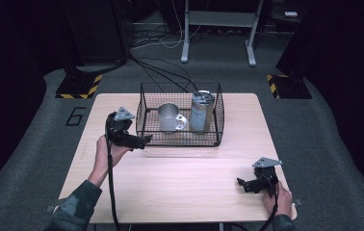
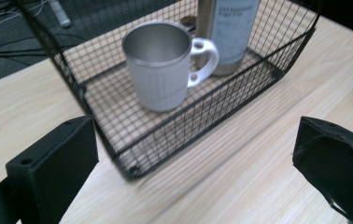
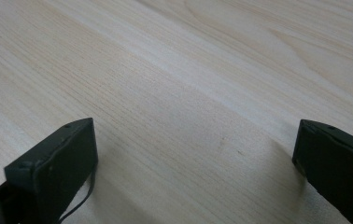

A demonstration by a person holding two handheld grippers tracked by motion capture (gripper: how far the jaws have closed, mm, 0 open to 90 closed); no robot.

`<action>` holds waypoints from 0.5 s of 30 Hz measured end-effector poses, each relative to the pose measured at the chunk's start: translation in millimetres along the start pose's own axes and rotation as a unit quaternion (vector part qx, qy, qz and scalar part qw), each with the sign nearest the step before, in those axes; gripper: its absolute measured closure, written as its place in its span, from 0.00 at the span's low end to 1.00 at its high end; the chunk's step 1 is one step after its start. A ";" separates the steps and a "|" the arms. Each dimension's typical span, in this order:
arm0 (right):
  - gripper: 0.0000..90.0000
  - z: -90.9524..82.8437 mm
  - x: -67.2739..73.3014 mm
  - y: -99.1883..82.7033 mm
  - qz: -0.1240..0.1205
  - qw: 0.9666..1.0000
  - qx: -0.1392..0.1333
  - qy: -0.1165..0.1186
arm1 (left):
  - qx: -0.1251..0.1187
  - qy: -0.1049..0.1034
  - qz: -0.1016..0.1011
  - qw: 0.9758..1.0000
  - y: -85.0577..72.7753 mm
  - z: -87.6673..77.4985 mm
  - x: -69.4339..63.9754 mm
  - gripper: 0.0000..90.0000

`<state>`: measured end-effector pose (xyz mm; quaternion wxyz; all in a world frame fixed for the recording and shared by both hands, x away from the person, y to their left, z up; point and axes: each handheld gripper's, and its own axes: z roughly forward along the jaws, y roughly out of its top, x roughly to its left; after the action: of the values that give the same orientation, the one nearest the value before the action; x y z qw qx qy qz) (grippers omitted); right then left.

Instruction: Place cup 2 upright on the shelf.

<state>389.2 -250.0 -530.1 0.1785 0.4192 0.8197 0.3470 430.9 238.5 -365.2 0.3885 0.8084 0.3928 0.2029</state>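
While the tumbler (image 2: 230, 32) top is cut off, the mug (image 2: 158, 65) shows whole.

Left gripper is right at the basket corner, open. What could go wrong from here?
1. The left gripper sits level with the wire basket wall; pushing forward may catch the mesh and shove the basket.
2. The mug stands close to the tall tumbler, handle toward it, so a wide grasp could knock the tumbler.
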 end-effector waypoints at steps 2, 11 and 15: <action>0.00 0.0 0.0 0.0 0.000 1.000 0.000 0.000 | 0.000 0.006 -0.005 1.000 -10.8 -1.3 0.6 0.00; 0.00 -0.1 0.6 -0.1 0.003 1.000 0.000 0.000 | 0.013 0.018 -0.033 0.999 -65.2 0.0 6.0 0.00; 0.00 -0.2 0.7 -0.1 0.003 1.000 0.001 0.000 | 0.025 0.024 -0.051 0.998 -91.7 6.7 8.9 0.00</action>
<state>388.6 -249.5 -530.1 0.1773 0.4222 0.8185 0.3471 396.7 278.1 -441.3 0.3683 0.7915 0.4481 0.1924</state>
